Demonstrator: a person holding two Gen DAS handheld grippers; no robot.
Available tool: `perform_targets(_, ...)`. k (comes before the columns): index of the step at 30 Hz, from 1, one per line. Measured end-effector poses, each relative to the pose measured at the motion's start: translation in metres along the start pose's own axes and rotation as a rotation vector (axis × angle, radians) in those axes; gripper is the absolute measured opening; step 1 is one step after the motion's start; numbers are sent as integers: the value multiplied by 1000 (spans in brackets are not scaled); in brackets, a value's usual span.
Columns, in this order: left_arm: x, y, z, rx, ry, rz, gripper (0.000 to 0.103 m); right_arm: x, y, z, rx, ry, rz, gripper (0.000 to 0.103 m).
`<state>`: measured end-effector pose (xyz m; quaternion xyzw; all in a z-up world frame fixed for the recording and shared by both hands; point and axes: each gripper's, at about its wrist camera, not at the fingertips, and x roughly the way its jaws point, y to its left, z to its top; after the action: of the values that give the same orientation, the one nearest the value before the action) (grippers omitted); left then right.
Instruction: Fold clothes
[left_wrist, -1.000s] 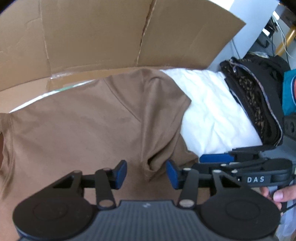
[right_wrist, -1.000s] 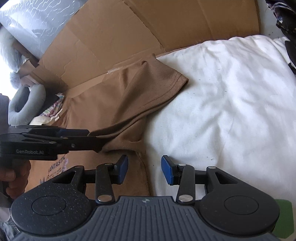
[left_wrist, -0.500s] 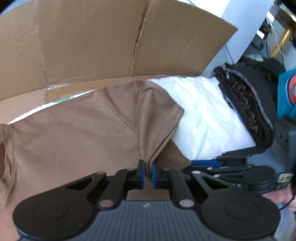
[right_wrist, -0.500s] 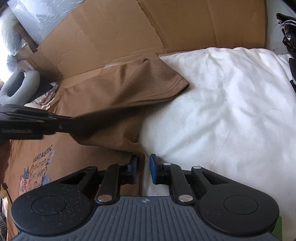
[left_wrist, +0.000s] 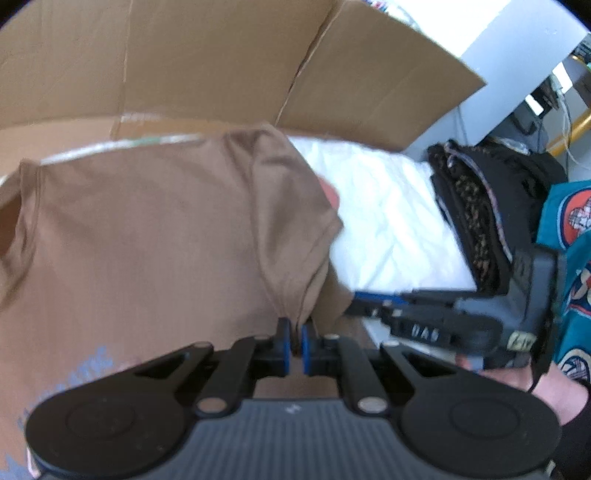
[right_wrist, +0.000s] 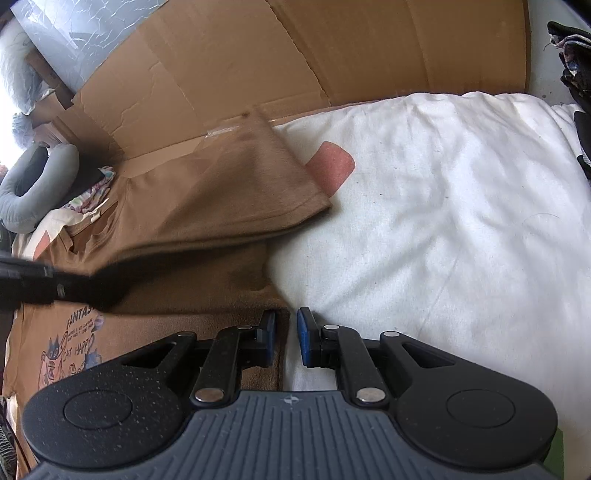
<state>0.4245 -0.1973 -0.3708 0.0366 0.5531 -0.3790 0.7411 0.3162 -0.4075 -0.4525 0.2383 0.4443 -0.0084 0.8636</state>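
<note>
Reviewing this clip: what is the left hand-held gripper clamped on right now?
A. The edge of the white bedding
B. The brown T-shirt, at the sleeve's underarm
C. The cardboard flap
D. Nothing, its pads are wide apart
B: in the left wrist view the left hand-held gripper has its blue pads pinched together on a gathered fold of the brown T-shirt just under the sleeve.

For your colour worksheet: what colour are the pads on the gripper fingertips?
Blue, clearest in the right wrist view, on the right gripper pads.

The T-shirt is plain brown with a pale blue print; beside it lies a white cloth against tan cardboard.
</note>
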Motion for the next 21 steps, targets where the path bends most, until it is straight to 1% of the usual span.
perform_targets(3,6,4,-11,-25,32,-9,6,0,0,0,0,0,0,17)
perform_targets(5,13,7,-18,-36,66,4,6,0,0,0,1,0,-1,17)
perform_targets(7,16,8,-22,-26,104,20,7,-1,0,0,1,0,-1,18)
perform_targets(8,13,7,-22,-16,109,25,7,-1,0,1,7,3,1,18)
perform_targets(9,11,7,-22,-7,115,29,8,-2,-1,2,14,7,4,19)
perform_targets(10,8,7,-22,3,120,33,12,-3,-2,2,26,9,7,19)
perform_targets(13,-1,7,-17,21,101,54,14,-8,-7,3,69,15,15,19)
perform_targets(15,-4,5,-9,30,79,63,15,-11,-6,4,66,16,-3,19)
perform_targets(21,7,-10,24,79,2,75,15,-21,-9,7,69,-8,-22,19)
